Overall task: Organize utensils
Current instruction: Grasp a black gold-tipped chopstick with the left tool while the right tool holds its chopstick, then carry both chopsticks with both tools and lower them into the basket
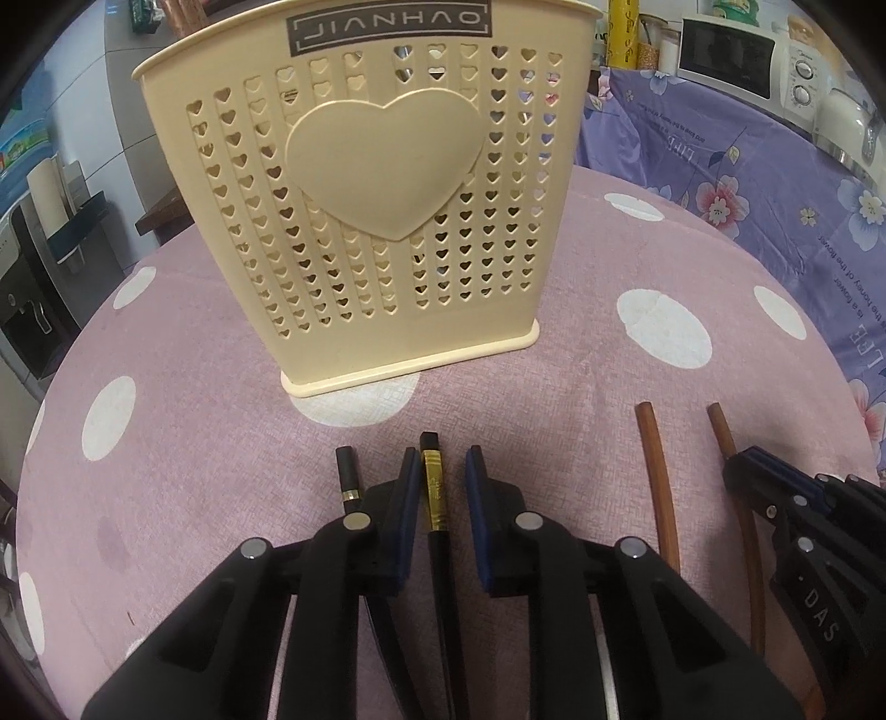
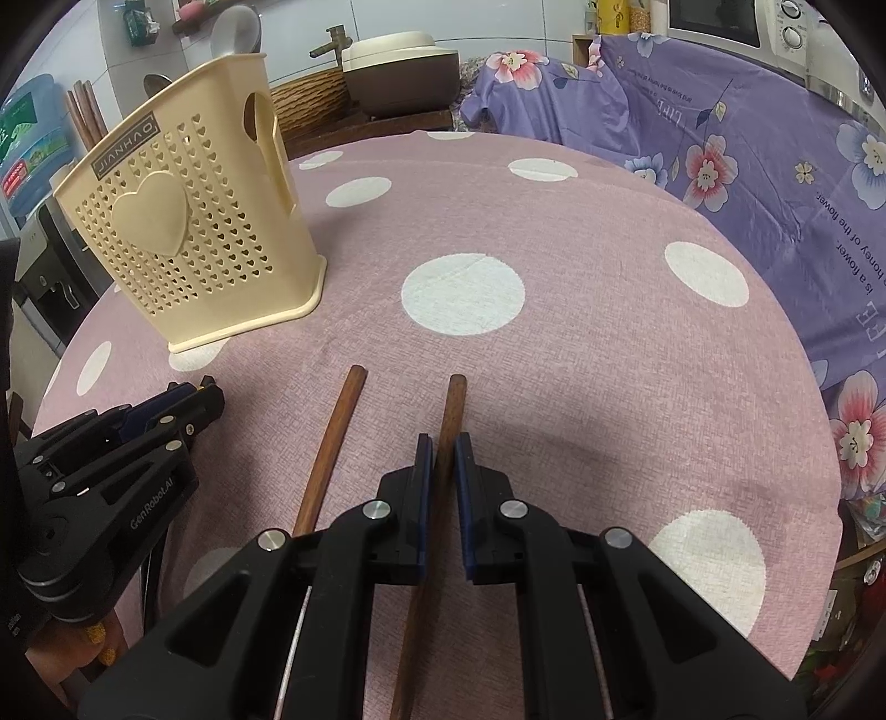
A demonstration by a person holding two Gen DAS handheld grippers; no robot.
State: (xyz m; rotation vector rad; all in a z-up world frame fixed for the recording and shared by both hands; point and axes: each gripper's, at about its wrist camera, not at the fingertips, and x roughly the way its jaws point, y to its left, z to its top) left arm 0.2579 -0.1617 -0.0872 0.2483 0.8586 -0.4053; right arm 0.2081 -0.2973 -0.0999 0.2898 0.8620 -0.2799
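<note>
Left gripper (image 1: 440, 471) straddles black chopstick (image 1: 434, 487) (unseen from right wrist).

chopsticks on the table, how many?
4. Two black chopsticks, one between the left hand-held gripper fingers; two brown chopsticks, one in the right hand-held gripper. More may stand in the holder.

table: covered by a pink cloth with white dots (image 2: 554, 266) | behind: a purple flower cloth (image 2: 747, 127), a white microwave (image 1: 736, 61) | wall: white tiles (image 2: 498, 22)
</note>
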